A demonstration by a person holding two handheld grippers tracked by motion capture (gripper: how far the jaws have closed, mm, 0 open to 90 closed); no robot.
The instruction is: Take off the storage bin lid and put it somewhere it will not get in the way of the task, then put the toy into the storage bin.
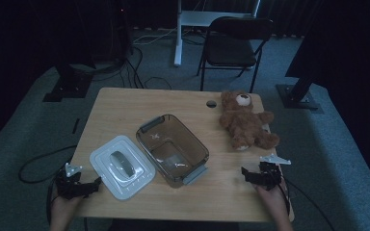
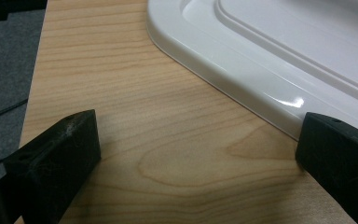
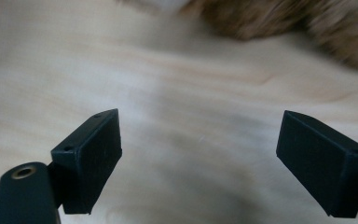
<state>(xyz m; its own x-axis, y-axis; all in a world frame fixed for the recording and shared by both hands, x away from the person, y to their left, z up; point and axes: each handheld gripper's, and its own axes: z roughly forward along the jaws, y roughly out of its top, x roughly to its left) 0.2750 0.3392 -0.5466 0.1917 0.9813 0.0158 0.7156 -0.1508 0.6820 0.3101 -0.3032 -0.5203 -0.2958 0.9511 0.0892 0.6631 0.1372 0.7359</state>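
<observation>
Black jaws of our left gripper (image 2: 198,154) stand wide apart over bare wood, holding nothing. Just ahead lies one white plastic lid (image 2: 279,60), flat, smooth and shiny, with round corners. From the high view the lid (image 1: 107,159) has its long side slanting from near right to far left, and one grey oval handle (image 1: 123,166) sits on top. Beside it, touching or almost, stands one clear brownish box (image 1: 192,144), slanted the other way. Our right gripper (image 3: 198,161) is spread wide too, empty. One fuzzy brown teddy bear (image 1: 245,122) lies near it. All rest on one wooden table (image 1: 120,106).
</observation>
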